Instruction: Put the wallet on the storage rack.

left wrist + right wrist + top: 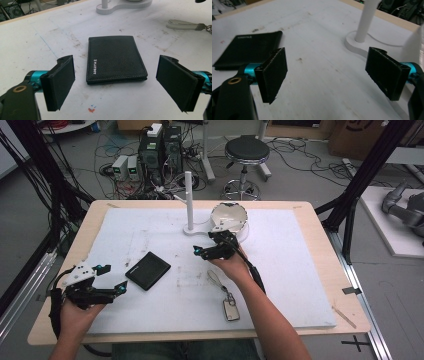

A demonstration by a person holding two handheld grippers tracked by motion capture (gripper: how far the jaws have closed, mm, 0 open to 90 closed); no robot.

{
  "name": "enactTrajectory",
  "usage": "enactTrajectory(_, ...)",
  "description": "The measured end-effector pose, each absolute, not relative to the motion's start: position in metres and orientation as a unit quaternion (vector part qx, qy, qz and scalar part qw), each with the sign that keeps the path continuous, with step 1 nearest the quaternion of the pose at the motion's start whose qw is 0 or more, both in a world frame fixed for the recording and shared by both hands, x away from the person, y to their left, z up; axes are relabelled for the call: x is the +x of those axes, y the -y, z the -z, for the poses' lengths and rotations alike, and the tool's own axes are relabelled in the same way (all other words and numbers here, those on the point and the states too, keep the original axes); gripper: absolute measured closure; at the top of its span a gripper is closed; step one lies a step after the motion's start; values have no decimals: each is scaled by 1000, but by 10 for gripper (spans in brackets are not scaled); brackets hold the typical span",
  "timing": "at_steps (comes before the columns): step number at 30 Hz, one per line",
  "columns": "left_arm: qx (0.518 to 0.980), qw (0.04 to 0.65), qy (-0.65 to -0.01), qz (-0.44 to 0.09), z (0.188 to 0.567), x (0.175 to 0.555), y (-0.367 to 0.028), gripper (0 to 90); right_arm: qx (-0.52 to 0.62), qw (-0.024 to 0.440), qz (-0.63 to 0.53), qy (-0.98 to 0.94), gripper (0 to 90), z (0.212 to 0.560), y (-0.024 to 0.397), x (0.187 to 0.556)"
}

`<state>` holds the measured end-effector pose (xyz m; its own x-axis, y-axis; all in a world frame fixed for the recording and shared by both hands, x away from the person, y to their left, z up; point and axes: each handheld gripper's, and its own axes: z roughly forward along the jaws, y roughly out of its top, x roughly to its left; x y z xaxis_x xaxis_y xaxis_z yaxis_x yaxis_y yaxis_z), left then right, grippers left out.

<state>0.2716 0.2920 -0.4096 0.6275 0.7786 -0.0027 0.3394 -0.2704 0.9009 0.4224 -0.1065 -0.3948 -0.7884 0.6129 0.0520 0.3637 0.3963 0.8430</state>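
A black leather wallet [147, 270] lies closed and flat on the white mat, left of centre. My left gripper [114, 278] hovers open just to its near left. In the left gripper view the wallet [115, 58] sits a short way ahead of the left gripper [117, 75], between the lines of its two pads and touching neither. My right gripper [206, 241] is open over the middle of the mat with nothing in it. In the right gripper view the right gripper [328, 72] frames bare mat, with the wallet [247, 51] off to the left.
A white stand with an upright post [189, 200] and a white bowl-like object [229, 217] stand at the back centre, just beyond my right gripper. A key fob on a strap [231, 310] lies near the front edge. A stool [246, 150] and computers [160, 147] stand behind the table.
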Motion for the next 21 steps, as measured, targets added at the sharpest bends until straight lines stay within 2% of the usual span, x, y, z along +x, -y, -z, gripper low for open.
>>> enactTrajectory(21,759,482,-369,-235,408,270,-297,155,236,82,-441,-862,181,401,6,435)
